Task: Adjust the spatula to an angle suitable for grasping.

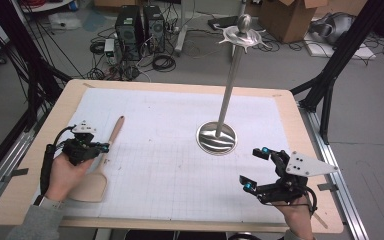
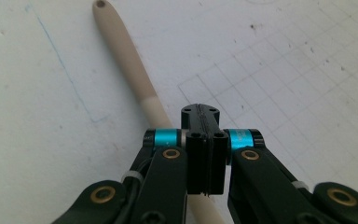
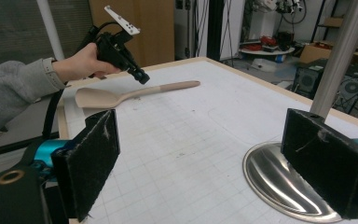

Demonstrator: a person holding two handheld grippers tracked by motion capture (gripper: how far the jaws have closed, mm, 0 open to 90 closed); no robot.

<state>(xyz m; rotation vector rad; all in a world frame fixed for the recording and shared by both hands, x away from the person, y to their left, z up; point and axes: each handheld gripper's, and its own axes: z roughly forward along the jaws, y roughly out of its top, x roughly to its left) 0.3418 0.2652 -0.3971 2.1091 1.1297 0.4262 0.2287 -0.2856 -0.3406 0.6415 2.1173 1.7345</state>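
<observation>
Left gripper (image 1: 101, 147) pressed together above spatula (image 1: 102, 160) — right gripper (image 1: 256, 169) spread, beside stand (image 1: 216, 138)

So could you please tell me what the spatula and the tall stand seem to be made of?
Spatula: probably pale wood or a wood-look plastic, matte and unvarnished; it shows an even beige tone with no shine, slightly darker along the handle. Stand: metal, likely polished steel; its round base mirrors the room and the pole shines.

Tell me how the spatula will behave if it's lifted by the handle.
The spatula looks like one solid piece, so it is probably stiff. Its handle is round and smooth, so it may twist or slip between the fingers. The broad blade will likely weigh that end down, though it seems light overall.
</observation>
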